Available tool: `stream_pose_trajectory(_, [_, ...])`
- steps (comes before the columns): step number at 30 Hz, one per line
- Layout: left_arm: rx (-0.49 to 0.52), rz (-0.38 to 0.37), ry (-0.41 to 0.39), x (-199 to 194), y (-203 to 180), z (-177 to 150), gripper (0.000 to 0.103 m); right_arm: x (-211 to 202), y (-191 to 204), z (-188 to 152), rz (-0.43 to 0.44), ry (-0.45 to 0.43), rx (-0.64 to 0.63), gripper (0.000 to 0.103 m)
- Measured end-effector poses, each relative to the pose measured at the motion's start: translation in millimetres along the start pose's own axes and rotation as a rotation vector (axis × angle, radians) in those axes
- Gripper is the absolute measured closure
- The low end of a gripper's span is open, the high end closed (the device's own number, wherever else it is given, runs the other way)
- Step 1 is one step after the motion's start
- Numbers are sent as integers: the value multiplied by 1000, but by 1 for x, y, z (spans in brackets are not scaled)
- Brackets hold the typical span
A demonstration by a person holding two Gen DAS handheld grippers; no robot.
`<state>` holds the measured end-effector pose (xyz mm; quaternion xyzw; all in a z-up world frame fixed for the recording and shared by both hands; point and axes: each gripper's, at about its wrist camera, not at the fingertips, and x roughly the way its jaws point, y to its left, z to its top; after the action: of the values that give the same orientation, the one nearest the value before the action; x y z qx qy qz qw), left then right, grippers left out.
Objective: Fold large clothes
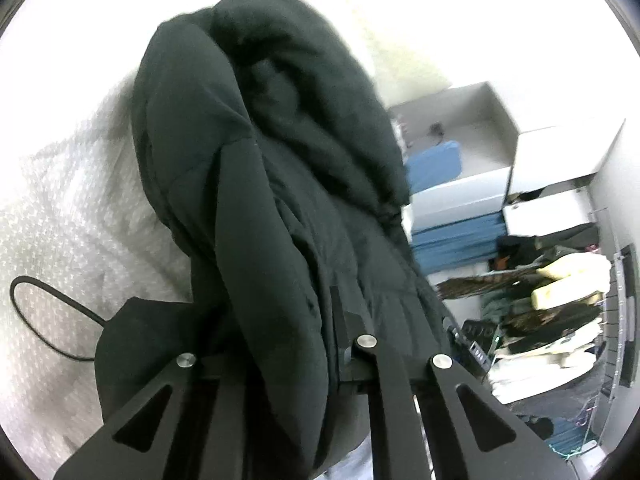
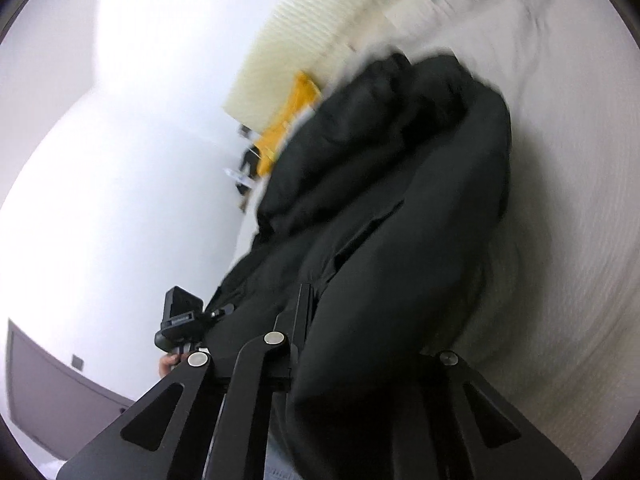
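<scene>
Left wrist: bulky black padded coat [image 1: 288,184], bunched, fleecy-lined.

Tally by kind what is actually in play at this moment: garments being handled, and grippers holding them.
Black padded coats: 1, draped between both grippers over the white bedding
Grippers: 2, left gripper and right gripper, each with coat fabric bunched between its fingers
Total: 3

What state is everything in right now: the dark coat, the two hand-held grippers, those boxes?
Black coat: bunched, lifted, hanging between both grippers.
Left hand-held gripper: shut on the coat.
Right hand-held gripper: shut on the coat.
White box: open on top.
Bed cover: spread flat beneath the coat.
</scene>
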<state>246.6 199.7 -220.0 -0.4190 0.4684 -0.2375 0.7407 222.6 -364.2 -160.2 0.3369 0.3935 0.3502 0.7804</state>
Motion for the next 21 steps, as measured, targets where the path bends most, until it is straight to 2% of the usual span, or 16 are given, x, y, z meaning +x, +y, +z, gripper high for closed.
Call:
stream_pose_trajectory(8, [34,-59,-47,-72,-39,-8,95,-54,27,-4,75,-128,-22,97])
stream_pose_trajectory(15, [78,-60,-73,-134,-76,-33,95,-86,72,-12,100,-152,-67,97])
stream_pose_trajectory(21, [107,-32,-73,-180,-96,-73,95,-119,108,-49,116,-158,-101,97])
